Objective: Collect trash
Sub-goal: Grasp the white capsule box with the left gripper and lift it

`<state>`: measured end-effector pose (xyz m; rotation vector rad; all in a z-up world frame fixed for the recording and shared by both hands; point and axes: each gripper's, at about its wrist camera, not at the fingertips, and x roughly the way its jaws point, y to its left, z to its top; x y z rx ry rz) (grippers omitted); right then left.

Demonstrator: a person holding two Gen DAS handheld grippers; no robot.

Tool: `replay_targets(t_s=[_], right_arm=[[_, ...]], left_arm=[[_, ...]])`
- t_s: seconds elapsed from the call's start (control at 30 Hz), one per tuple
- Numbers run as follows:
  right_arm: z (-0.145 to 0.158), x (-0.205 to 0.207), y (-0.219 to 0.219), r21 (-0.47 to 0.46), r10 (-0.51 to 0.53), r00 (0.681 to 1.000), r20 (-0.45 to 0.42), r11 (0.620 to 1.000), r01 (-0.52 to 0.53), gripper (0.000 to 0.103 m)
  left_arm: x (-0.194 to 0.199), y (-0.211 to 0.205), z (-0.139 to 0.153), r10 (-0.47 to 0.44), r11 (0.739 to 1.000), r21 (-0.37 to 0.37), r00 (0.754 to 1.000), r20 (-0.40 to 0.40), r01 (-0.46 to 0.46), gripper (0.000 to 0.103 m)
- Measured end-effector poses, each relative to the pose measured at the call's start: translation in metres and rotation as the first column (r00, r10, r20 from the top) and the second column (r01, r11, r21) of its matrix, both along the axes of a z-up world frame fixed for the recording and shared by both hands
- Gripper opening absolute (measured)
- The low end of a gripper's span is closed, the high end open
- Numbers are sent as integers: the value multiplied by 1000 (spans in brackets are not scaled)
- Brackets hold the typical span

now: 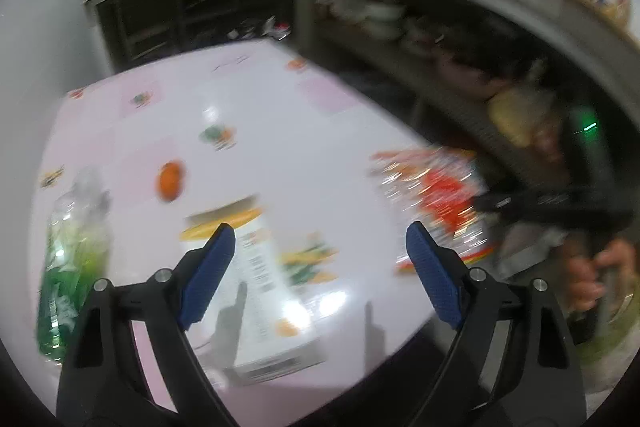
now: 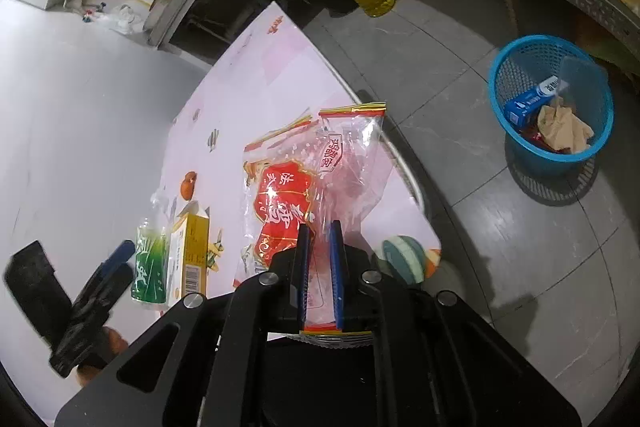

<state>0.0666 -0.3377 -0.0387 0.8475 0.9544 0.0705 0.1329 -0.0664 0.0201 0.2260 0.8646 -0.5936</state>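
While the left gripper [image 1: 316, 259] hovers wide open above a carton [image 1: 256, 283] at six o'clock, the right gripper [image 2: 320, 247] pinches the wrapper [image 2: 296, 187]: light, crinkly, slippery film, best held by its edge, basket [image 2: 516, 51] at two o'clock.

The left gripper [image 1: 316, 247] stands wide open, its two blue pads [image 1: 208, 275] far apart and nothing pressed between them, and it points steeply downward. The right gripper [image 2: 320, 239] is closed almost fully, its blue pads [image 2: 335, 267] nearly parallel with only a narrow gap, clamped on a thin clear wrapper [image 2: 312, 167]; it too tilts downward. In the left wrist view, the person's hand [image 1: 596, 275] is wrapped around the right gripper's dark handle at the right edge.
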Motion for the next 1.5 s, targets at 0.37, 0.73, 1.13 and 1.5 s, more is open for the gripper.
replay_targets(t_s=[0.37,0.73,1.13,1.5], right_arm=[[8,1,9,-32,14,1000,11,999,-14,10],[6,4,15,-37,25,1000,0,999,-25,10],[5,7,18,-23,37,999,-1,999,-37,10],[8,9,17,-3,49,999,19,999,-49,10]], left_arm=[[17,15,-49,155,978,151,986,-58,-144,83],[30,32,-62,243,964,146,962,-128,-224,83],[27,30,-67,235,969,104,963,-134,-223,69],[13,20,-48,213,972,110,976,-40,-208,69]])
